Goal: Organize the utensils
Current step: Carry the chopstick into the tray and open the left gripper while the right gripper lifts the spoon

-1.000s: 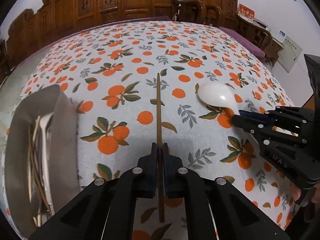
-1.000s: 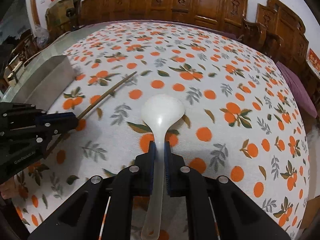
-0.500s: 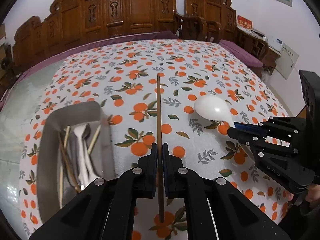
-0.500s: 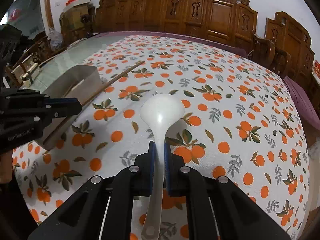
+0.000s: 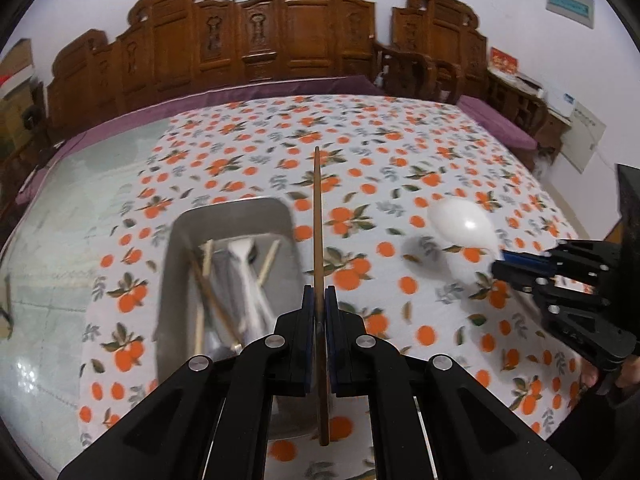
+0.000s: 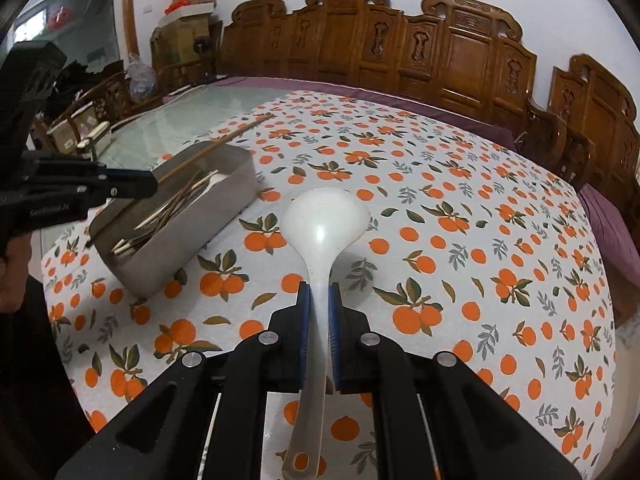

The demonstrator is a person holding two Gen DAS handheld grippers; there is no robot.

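My left gripper (image 5: pixel 319 292) is shut on a thin brown chopstick (image 5: pixel 317 216) that points away from me, lifted above the cloth. Just to its left lies a steel tray (image 5: pixel 176 264) holding several chopsticks and white spoons. My right gripper (image 6: pixel 319 292) is shut on the handle of a white plastic ladle (image 6: pixel 324 216), bowl forward, raised over the tablecloth. In the right wrist view the left gripper (image 6: pixel 154 184) holds the chopstick (image 6: pixel 224 140) over the tray (image 6: pixel 192 240). In the left wrist view the right gripper (image 5: pixel 500 264) carries the ladle (image 5: pixel 460 222) at the right.
A white tablecloth with an orange print (image 6: pixel 460 240) covers most of the table; bare glass top (image 5: pixel 60 248) lies left of it. Carved wooden chairs (image 5: pixel 280 40) line the far side. A hand (image 6: pixel 12 264) grips the left tool.
Both grippers have risen with their loads, so the table looks farther away. The left gripper has swung toward the tray, which now shows more fully beside the chopstick.
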